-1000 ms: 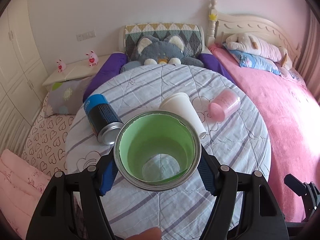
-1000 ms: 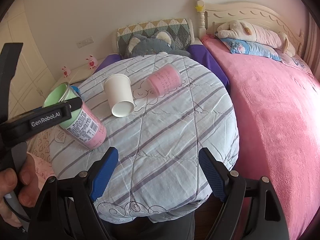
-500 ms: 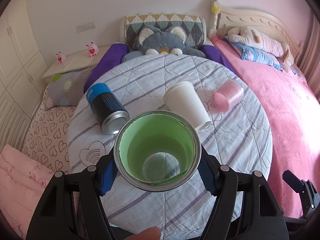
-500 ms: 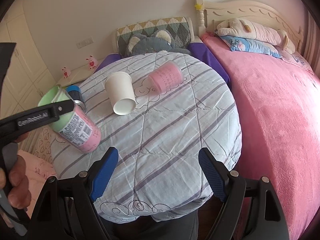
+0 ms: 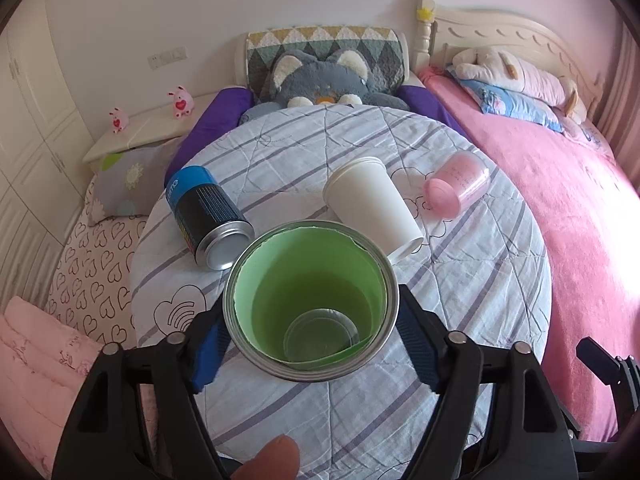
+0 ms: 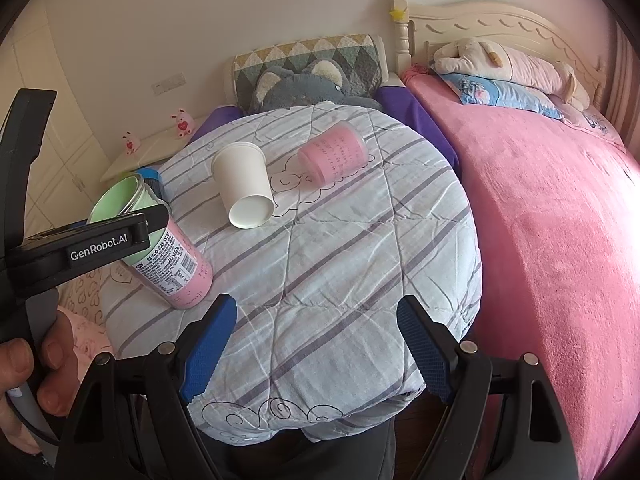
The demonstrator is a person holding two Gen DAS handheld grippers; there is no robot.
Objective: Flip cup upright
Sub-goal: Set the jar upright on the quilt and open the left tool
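Note:
My left gripper [image 5: 310,340] is shut on a pink can-shaped cup with a green lining [image 5: 310,304]; I look straight into its open mouth. In the right wrist view the same cup [image 6: 168,256] is tilted, its base low over the left edge of the round table [image 6: 340,280], with the left gripper [image 6: 80,248] clamped across it. My right gripper [image 6: 312,344] is open and empty above the table's near edge. A white paper cup [image 6: 244,188] and a pink plastic cup [image 6: 334,156] lie on their sides further back.
A blue and black can [image 5: 208,216] lies on its side at the table's left. A pink bed [image 6: 540,220] runs along the right. A grey plush cat [image 5: 320,80] and a purple cushion sit behind the table. A white nightstand [image 5: 148,132] is far left.
The left gripper has raised and drawn back with the cup, so more of the table shows. In the right wrist view the cup's base has shifted right and lower. The right gripper stays open.

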